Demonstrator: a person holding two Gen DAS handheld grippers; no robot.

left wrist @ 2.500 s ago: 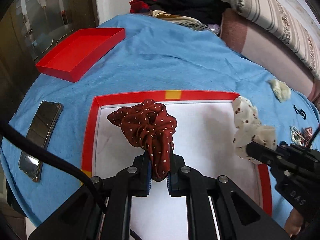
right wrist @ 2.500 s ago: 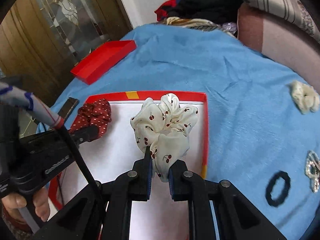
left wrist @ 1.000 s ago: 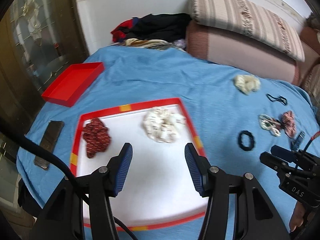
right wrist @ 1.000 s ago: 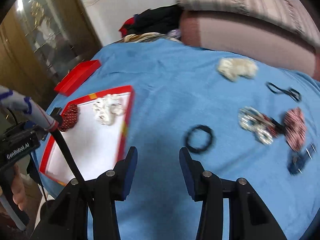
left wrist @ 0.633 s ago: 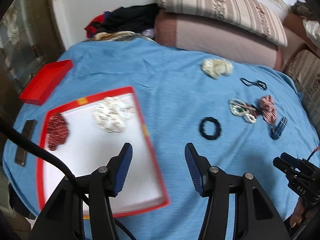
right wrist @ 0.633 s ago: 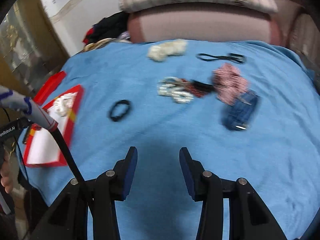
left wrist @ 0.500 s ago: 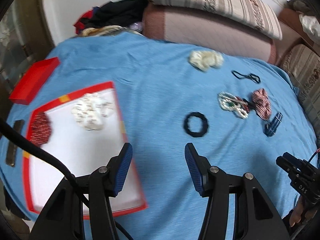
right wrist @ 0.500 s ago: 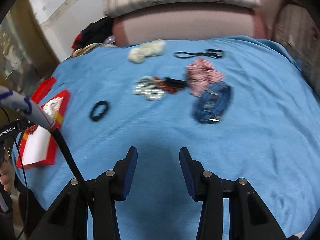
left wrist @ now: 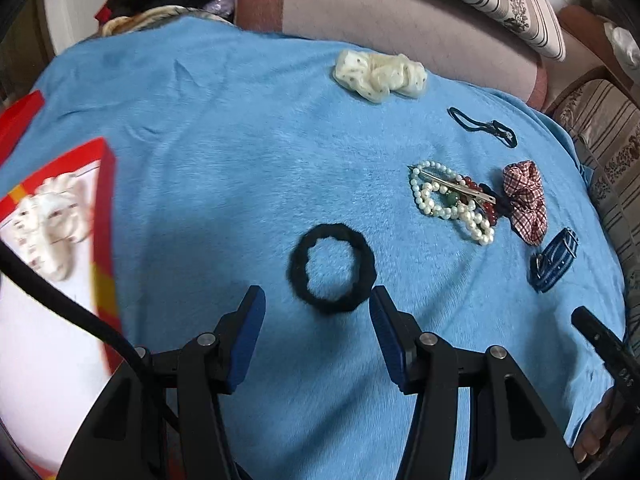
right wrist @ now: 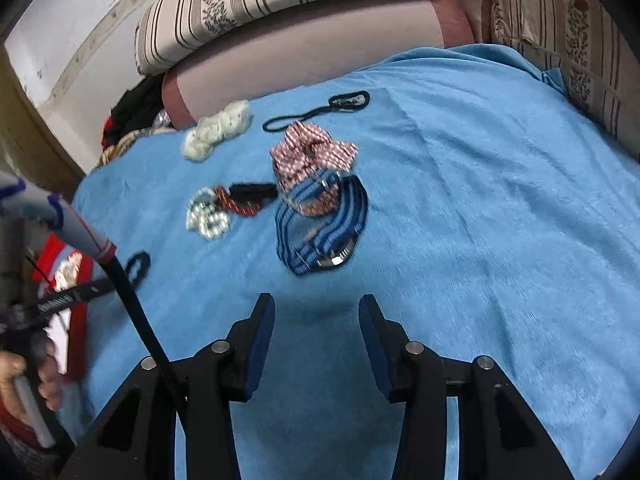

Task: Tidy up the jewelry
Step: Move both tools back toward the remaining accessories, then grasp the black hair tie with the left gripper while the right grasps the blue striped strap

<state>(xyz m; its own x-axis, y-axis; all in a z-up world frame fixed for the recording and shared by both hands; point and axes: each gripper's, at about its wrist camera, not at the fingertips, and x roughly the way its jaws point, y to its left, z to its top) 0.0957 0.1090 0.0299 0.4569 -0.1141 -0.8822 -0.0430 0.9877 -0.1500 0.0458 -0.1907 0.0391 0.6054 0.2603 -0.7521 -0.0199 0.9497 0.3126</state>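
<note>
My left gripper [left wrist: 316, 308] hangs open and empty just above the black hair ring [left wrist: 332, 267] on the blue blanket [left wrist: 224, 128], while my right gripper [right wrist: 316, 312], also open and empty, points at the blue striped strap [right wrist: 320, 224].

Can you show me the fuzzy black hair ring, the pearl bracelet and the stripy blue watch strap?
Fuzzy black hair ring [left wrist: 304, 282]: left wrist view, left rim.
White pearl bracelet [left wrist: 430, 200]: left wrist view, bead loop.
Blue striped watch strap [right wrist: 356, 208]: right wrist view, right band.
</note>
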